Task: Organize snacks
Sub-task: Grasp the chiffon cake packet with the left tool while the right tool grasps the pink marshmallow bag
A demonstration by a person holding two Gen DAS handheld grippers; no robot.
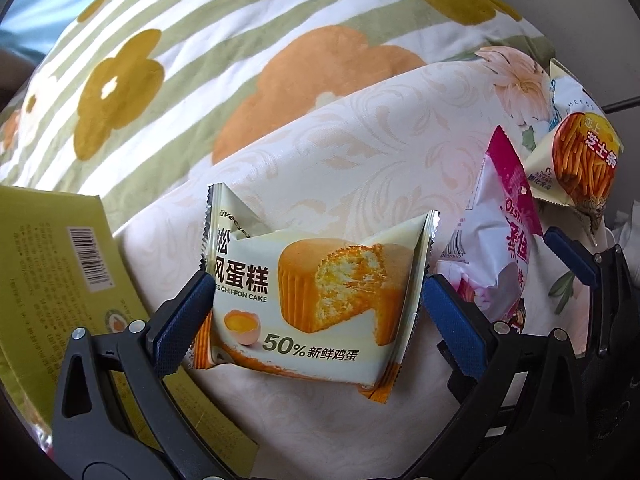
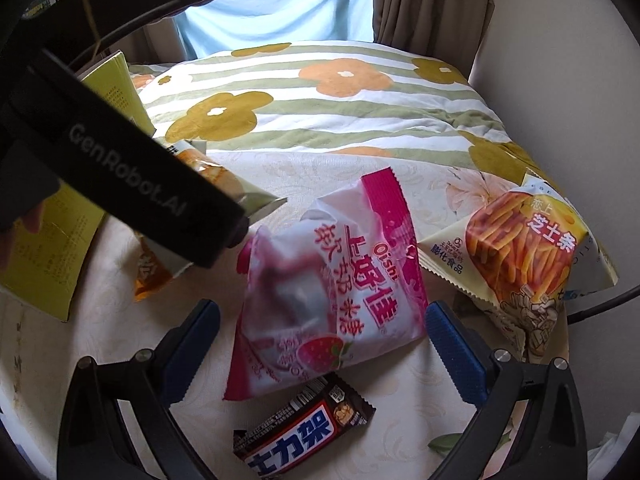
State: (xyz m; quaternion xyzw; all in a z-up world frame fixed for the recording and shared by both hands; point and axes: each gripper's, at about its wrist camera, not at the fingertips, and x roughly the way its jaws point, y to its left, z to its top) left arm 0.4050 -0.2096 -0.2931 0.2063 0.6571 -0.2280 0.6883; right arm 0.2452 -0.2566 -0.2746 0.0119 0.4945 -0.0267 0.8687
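A chiffon cake packet (image 1: 320, 292) lies on the cream tablecloth (image 1: 360, 152), between the fingers of my left gripper (image 1: 318, 284), which is open with a blue pad at each side edge of the packet. My right gripper (image 2: 322, 308) is open around the lower half of a pink Oishi strawberry candy bag (image 2: 332, 272). A dark chocolate bar (image 2: 308, 428) lies just below that bag. A cheese-stick bag (image 2: 520, 248) rests to the right. The left gripper's black body (image 2: 120, 176) covers most of the cake packet in the right wrist view.
A yellow-green cardboard box (image 1: 52, 280) lies at the left; its open flap (image 2: 116, 80) stands up. A folded quilt with green stripes and flowers (image 2: 340, 100) fills the back. Curtains (image 2: 432, 0) and a wall stand beyond. A black cable (image 2: 608, 304) runs at the right edge.
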